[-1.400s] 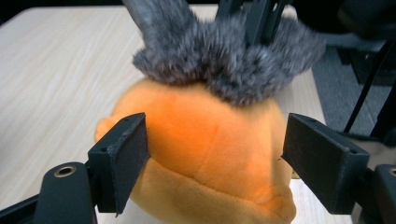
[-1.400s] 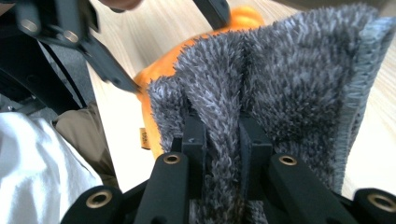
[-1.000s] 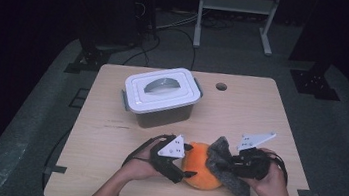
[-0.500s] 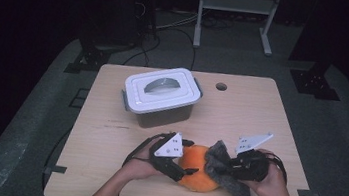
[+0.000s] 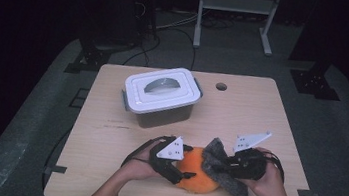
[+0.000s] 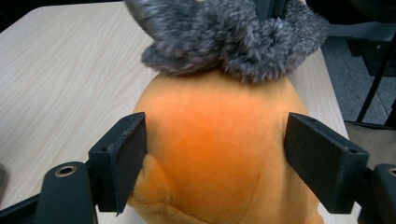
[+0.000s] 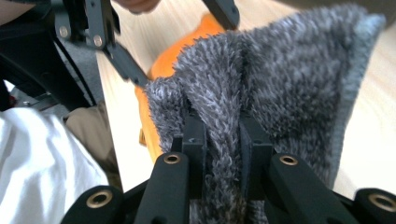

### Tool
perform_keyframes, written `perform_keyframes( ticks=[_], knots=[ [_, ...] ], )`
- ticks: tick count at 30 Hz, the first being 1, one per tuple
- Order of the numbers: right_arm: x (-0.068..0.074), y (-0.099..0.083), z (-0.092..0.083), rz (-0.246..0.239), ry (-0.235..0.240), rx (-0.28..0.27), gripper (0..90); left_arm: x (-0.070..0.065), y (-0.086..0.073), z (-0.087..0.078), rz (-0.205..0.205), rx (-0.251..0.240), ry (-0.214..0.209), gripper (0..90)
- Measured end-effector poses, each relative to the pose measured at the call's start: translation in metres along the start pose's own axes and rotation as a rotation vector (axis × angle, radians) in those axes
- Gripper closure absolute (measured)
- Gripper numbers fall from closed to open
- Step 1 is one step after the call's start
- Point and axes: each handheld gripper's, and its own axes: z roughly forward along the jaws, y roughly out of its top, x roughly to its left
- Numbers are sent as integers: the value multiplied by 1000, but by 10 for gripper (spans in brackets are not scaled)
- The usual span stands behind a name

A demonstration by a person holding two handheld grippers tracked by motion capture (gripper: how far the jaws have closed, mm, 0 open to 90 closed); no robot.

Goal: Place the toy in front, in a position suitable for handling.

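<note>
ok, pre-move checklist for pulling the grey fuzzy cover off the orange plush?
1. right gripper shut on a fold of the grey cover: ok.
2. left gripper jaws flank the orange plush; firm pad contact: cannot tell.
3. Plush resting on the table: ok.
4. Cover free of the plush: not ok, it still touches its top.
5. Lidded box apart from the work: ok.

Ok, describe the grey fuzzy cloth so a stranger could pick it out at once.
Start at the wooden table and go to its near edge, in front of the lidded plastic box. There the grey fuzzy cloth drapes over an orange plush toy, pinched by the right tool. It is the shaggy grey thing beside smooth orange.
</note>
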Motion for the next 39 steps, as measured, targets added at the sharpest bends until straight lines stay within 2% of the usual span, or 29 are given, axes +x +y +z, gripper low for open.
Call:
perform_keyframes(
  ticks=[4,8,10,12,14,18,20,22,26,28,31,33,35,37,39],
  knots=[
    [-8,-13,-7,43,15,15,748,-2,1,0,12,7,-8,219],
    [-6,-6,-10,42,-5,-33,748,-1,0,-1,3,13,-12,212],
    [-5,-2,-6,33,-12,-31,745,0,0,-2,-1,15,-14,199],
    [-4,-2,0,22,-2,-12,734,2,0,-5,-14,-2,-20,188],
    [-2,-4,2,9,0,3,727,5,2,-9,-39,-22,-24,173],
    [8,-9,5,-14,37,38,730,8,5,-13,-100,-57,-39,158],
    [12,-9,5,-23,73,61,732,7,6,-12,-111,-30,-44,159],
    [13,-7,2,-28,86,69,739,4,4,-7,-93,7,-76,185],
    [10,-1,-8,-23,63,0,747,3,1,-4,-83,8,-97,255],
    [8,1,-11,-14,41,-32,748,3,1,-5,-73,11,-103,258],
    [3,2,-10,2,21,-42,745,3,2,-5,-72,5,-107,256],
    [2,-2,-3,10,34,-18,744,4,3,-4,-96,8,-114,221],
    [4,-5,2,11,51,-3,742,5,3,-2,-132,28,-112,149],
    [7,-6,3,6,72,5,743,7,2,2,-178,47,-145,86],
    [10,-7,3,-10,91,15,742,5,-1,8,-177,62,-167,88]
  ],
)
